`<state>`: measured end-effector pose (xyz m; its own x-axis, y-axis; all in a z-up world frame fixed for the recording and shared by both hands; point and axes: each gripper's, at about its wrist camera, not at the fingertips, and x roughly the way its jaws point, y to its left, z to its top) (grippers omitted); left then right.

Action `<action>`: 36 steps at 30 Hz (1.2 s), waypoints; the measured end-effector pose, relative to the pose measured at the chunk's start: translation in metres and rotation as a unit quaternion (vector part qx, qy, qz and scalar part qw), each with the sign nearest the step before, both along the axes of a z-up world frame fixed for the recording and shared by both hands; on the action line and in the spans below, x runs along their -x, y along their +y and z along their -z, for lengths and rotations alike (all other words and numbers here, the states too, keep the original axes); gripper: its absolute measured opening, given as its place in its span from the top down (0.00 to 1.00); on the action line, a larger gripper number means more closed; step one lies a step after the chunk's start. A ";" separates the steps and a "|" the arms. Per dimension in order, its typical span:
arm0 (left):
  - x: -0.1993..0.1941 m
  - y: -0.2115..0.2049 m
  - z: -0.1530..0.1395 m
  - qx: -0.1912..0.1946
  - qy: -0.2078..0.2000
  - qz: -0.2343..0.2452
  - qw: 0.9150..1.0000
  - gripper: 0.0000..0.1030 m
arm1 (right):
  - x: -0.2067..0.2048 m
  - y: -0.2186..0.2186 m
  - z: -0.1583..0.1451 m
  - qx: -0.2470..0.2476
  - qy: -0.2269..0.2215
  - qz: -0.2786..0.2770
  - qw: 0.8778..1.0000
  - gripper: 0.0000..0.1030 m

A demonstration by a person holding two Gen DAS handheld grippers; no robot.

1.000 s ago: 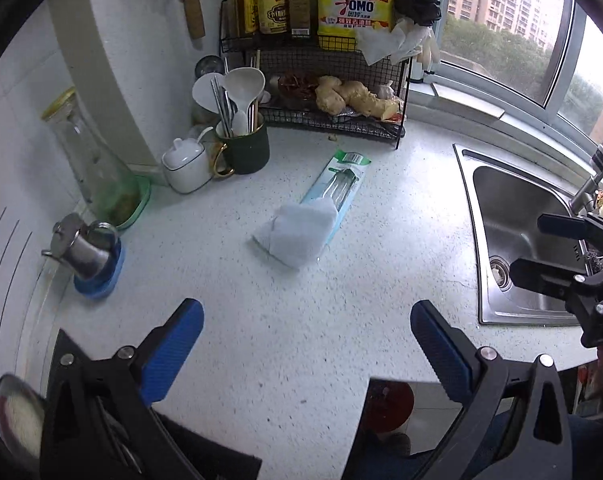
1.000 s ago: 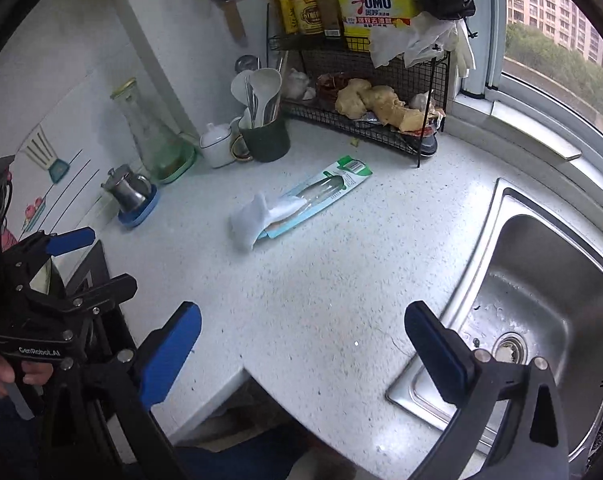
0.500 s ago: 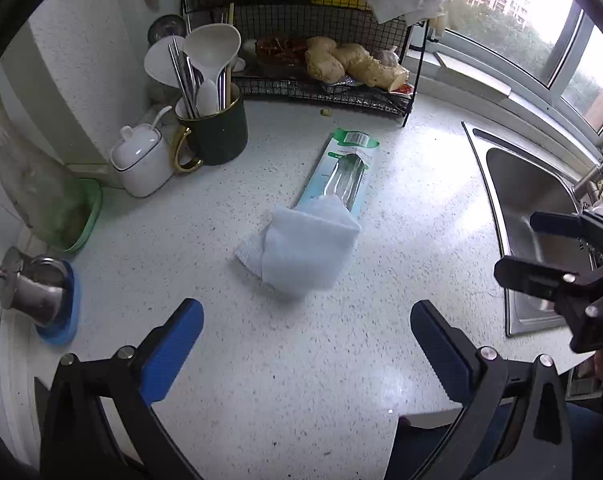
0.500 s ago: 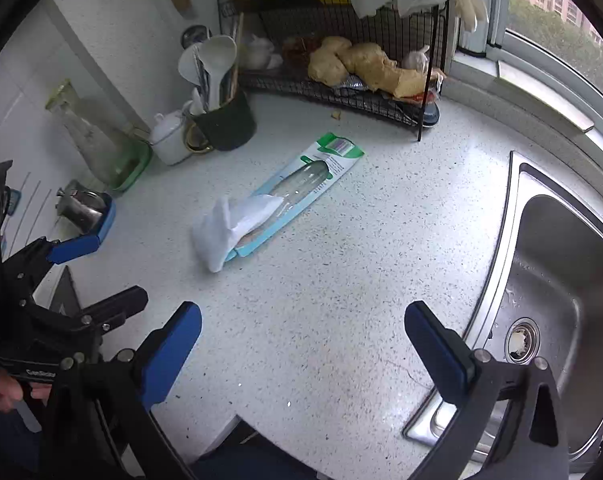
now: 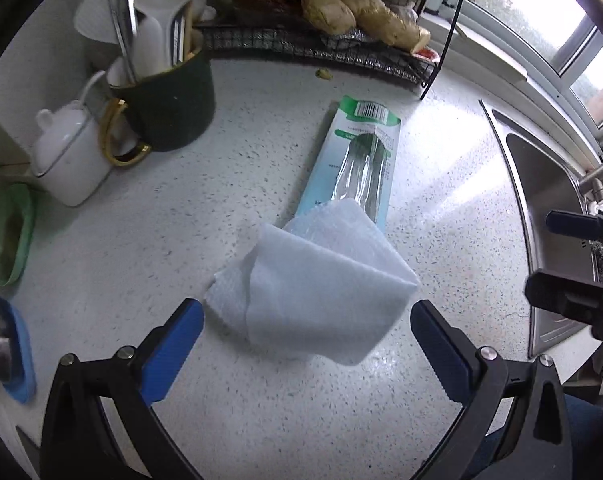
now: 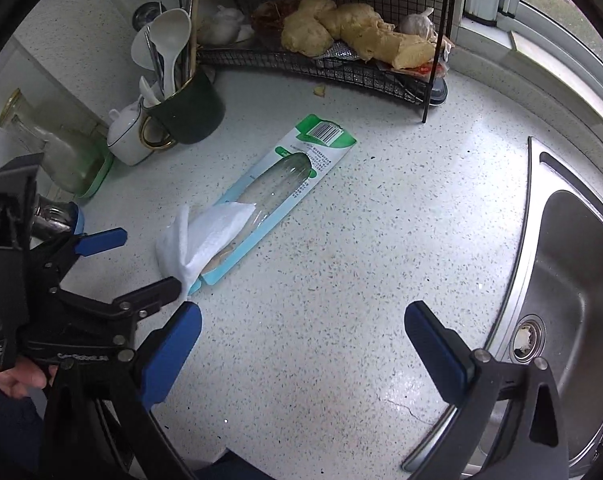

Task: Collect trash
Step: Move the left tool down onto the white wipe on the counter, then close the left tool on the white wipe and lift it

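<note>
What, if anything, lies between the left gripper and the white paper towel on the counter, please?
Nothing visible does. The left gripper is open, its blue fingers either side of the paper towel, with only bare counter before it. The towel's far end rests on the green package.

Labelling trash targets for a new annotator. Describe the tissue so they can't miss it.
Start at the wire rack at the back of the counter; a long green-and-white package lies in front of it, pointing toward the camera. The tissue is draped over the package's near end, close to the open left hand-held gripper. It is the only soft, crumpled white thing there.
</note>
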<state>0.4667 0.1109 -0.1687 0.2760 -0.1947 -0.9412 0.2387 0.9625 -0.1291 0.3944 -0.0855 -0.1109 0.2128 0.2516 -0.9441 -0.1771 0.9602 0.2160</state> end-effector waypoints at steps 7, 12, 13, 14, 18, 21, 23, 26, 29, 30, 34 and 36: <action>-0.018 -0.005 0.024 -0.004 0.026 0.006 1.000 0.04 | -0.003 -0.011 0.014 -0.003 0.024 -0.010 1.000 0.01; -0.020 -0.011 0.023 -0.011 0.034 0.018 0.999 0.22 | -0.006 -0.019 0.023 -0.013 0.039 -0.007 0.999 0.01; -0.021 -0.012 0.022 -0.008 0.034 0.021 0.999 0.27 | -0.006 -0.020 0.024 -0.013 0.040 -0.007 0.999 0.01; -0.020 -0.013 0.021 -0.005 0.034 0.026 0.999 0.32 | -0.007 -0.021 0.024 -0.017 0.041 -0.007 0.999 0.01; -0.021 -0.017 0.024 0.005 0.037 0.034 0.999 0.48 | -0.008 -0.022 0.021 -0.015 0.041 -0.002 0.999 0.01; -0.021 -0.017 0.026 0.022 0.041 0.028 0.999 0.60 | -0.011 -0.022 0.020 -0.011 0.041 0.002 0.999 0.01; -0.020 -0.016 0.029 0.035 0.048 0.025 0.998 0.68 | -0.012 -0.024 0.019 -0.007 0.040 0.006 0.999 0.01; -0.019 -0.013 0.030 0.045 0.051 0.020 0.997 0.78 | -0.015 -0.026 0.014 -0.005 0.036 0.011 0.999 0.01; -0.012 -0.009 0.023 0.058 0.048 0.017 0.997 0.84 | -0.017 -0.027 0.010 -0.002 0.032 0.014 0.999 0.01; -0.009 -0.007 0.021 0.060 0.045 0.015 0.997 0.85 | -0.018 -0.026 0.010 0.000 0.031 0.015 0.999 0.01; -0.001 -0.003 0.013 0.065 0.040 0.005 0.997 0.93 | -0.020 -0.022 0.011 0.002 0.034 0.017 0.999 0.01; 0.002 0.000 0.008 0.064 0.038 0.003 0.997 0.94 | -0.020 -0.019 0.011 0.000 0.036 0.017 0.999 0.01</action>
